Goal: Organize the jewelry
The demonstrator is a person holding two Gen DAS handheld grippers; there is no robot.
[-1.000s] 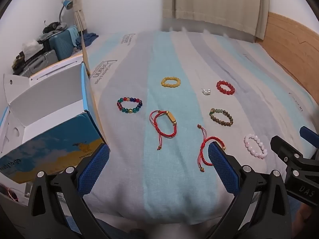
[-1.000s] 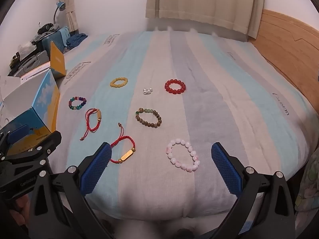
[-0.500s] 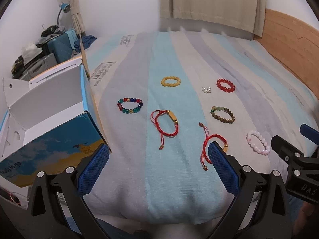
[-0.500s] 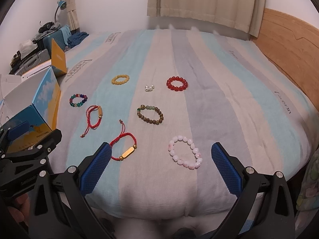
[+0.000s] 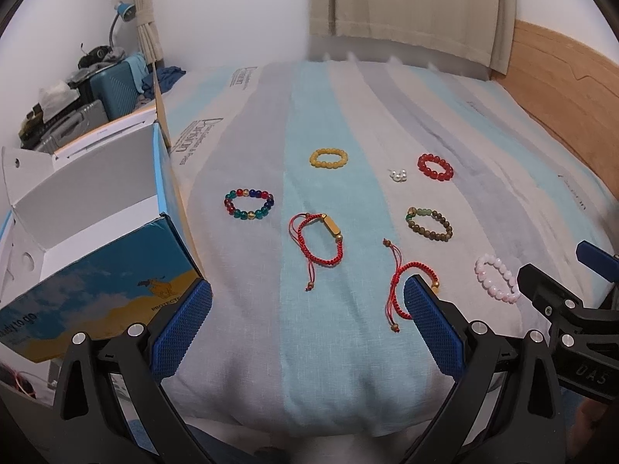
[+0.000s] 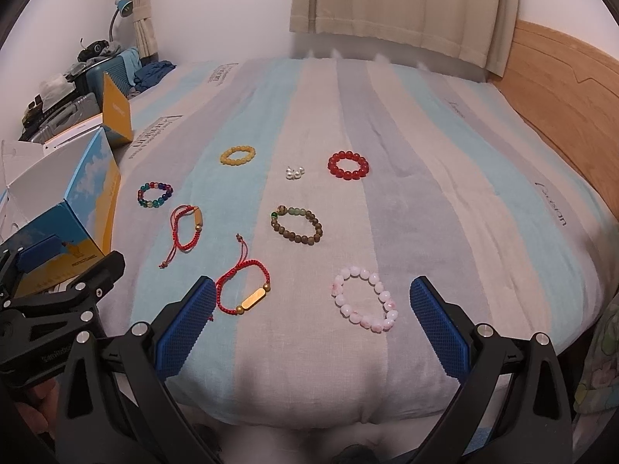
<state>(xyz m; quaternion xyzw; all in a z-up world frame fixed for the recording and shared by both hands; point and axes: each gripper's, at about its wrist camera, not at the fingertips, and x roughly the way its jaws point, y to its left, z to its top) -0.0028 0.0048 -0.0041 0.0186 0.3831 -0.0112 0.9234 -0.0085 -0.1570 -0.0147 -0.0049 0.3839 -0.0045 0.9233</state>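
Note:
Several bracelets lie on the striped bed: a yellow bead one (image 5: 328, 158), a multicolour one (image 5: 249, 204), a red bead one (image 5: 435, 167), a brown-green one (image 5: 429, 224), a pink one (image 6: 365, 298), two red cord ones with gold bars (image 5: 321, 239) (image 6: 243, 289), and small pearls (image 6: 294, 172). An open blue box (image 5: 96, 232) stands at the bed's left edge. My left gripper (image 5: 305, 321) is open and empty above the near edge. My right gripper (image 6: 313, 321) is open and empty, just before the pink bracelet.
Suitcases and clutter (image 5: 96, 89) stand at the far left by the wall. A wooden headboard (image 6: 561, 89) runs along the right. An orange box flap (image 6: 116, 112) stands behind the blue box. Curtains (image 6: 406, 7) hang at the back.
Both grippers have drawn back and risen slightly; the bracelets sit a little farther off in both views. Nothing was picked up.

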